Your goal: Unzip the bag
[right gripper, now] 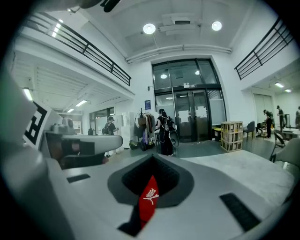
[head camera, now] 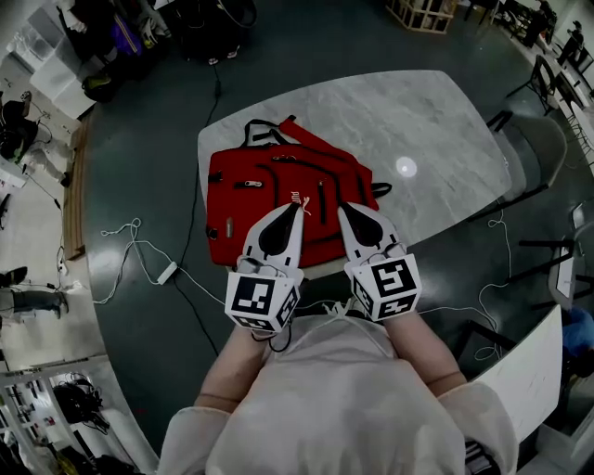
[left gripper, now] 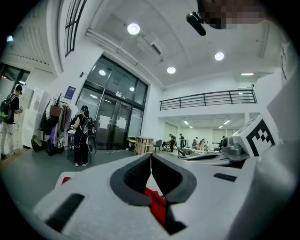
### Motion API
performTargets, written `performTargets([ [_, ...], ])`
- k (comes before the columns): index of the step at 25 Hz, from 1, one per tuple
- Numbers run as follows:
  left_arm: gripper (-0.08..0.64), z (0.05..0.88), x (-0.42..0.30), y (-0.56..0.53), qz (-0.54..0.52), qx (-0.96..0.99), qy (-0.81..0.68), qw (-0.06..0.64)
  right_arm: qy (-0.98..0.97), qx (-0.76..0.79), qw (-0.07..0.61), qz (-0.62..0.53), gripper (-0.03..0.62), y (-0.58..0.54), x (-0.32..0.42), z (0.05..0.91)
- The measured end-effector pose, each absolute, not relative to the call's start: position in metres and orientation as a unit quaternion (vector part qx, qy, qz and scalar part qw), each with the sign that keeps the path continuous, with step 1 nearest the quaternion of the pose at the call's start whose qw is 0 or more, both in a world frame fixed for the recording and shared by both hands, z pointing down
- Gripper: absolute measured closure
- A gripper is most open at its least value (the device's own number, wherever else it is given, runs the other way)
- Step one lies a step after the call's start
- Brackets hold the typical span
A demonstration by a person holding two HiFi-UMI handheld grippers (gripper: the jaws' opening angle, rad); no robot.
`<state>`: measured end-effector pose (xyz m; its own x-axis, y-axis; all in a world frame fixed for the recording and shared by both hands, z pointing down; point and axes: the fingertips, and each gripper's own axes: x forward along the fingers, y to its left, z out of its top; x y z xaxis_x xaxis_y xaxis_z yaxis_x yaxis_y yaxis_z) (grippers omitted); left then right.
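A red backpack (head camera: 251, 186) lies flat on the marble table (head camera: 418, 121), its black zippers facing up. Both grippers hover over the bag's near edge, side by side and pointing away from me. My left gripper (head camera: 299, 208) has its jaws closed tip to tip with nothing between them. My right gripper (head camera: 341, 210) is shut the same way. In the left gripper view the closed tips (left gripper: 151, 155) frame a sliver of red bag fabric (left gripper: 157, 202) below. In the right gripper view the closed tips (right gripper: 153, 157) frame a red strip of the bag (right gripper: 149, 199) with a white logo.
Chairs (head camera: 538, 148) stand at the table's right side. White cables (head camera: 139, 250) and a power strip (head camera: 167, 273) lie on the dark floor at the left. A wooden crate (head camera: 422, 14) stands beyond the table. People stand far off by the glass doors (right gripper: 164, 131).
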<state>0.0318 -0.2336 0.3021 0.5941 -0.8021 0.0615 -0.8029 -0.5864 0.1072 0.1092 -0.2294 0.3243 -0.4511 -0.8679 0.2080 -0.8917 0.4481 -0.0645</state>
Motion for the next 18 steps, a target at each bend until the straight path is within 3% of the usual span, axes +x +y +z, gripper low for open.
performTargets([
  [18, 0.538, 0.3053, 0.0384, -0.2323, 0.003, 0.893, -0.447, 0.063, -0.848, 0.517, 0.077, 0.083, 0.566, -0.2322, 0.1067, 0.3313],
])
